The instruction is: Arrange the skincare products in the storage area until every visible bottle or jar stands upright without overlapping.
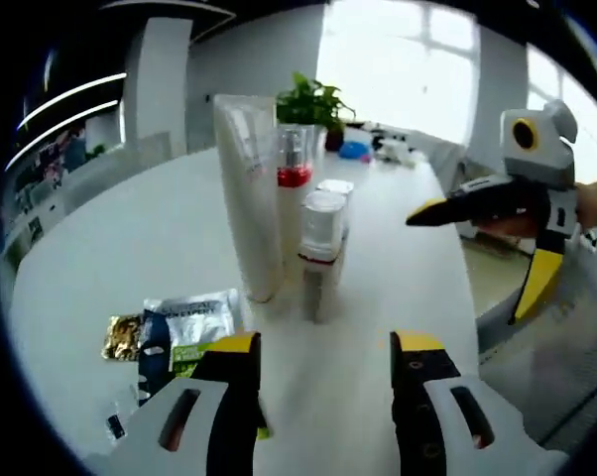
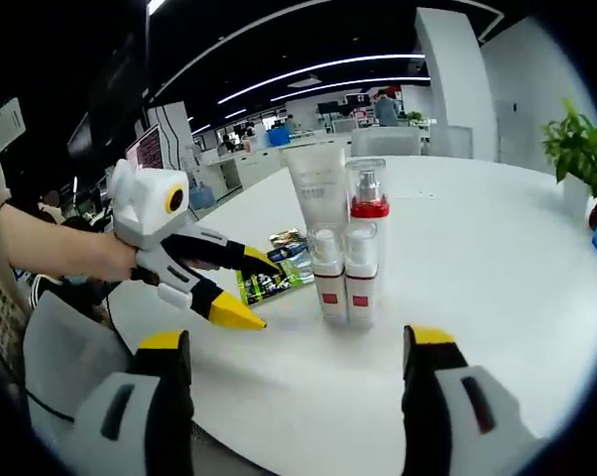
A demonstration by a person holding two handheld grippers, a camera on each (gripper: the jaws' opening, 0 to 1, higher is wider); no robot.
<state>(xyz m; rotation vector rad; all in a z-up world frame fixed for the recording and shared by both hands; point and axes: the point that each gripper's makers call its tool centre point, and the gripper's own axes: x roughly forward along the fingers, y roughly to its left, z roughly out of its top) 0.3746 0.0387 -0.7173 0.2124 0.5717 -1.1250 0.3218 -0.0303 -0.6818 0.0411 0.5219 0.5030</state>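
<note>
Standing upright in a tight cluster on the round white table [image 2: 497,258] are the skincare products: a tall white squeeze tube [image 2: 316,188] set on its cap, a clear pump bottle with a red collar [image 2: 367,213] just beside it, and two short white bottles with red labels and clear caps [image 2: 343,273] side by side in front, touching or nearly so (hard to tell which). In the left gripper view the same group sits mid-table, with the tube [image 1: 251,193] at the left and the small bottles [image 1: 321,248] lined up so one mostly hides the other.

Lying flat near the tube are a few foil sample sachets [image 1: 184,322], silver, gold and green; the print is too blurry to read, and the left gripper [image 1: 323,372] cuts off part of them.

Both tongs are spread wide and hold nothing. The right gripper [image 2: 297,367] hovers short of the bottles, apart from them. A potted green plant [image 1: 313,104] stands further back on the table.
</note>
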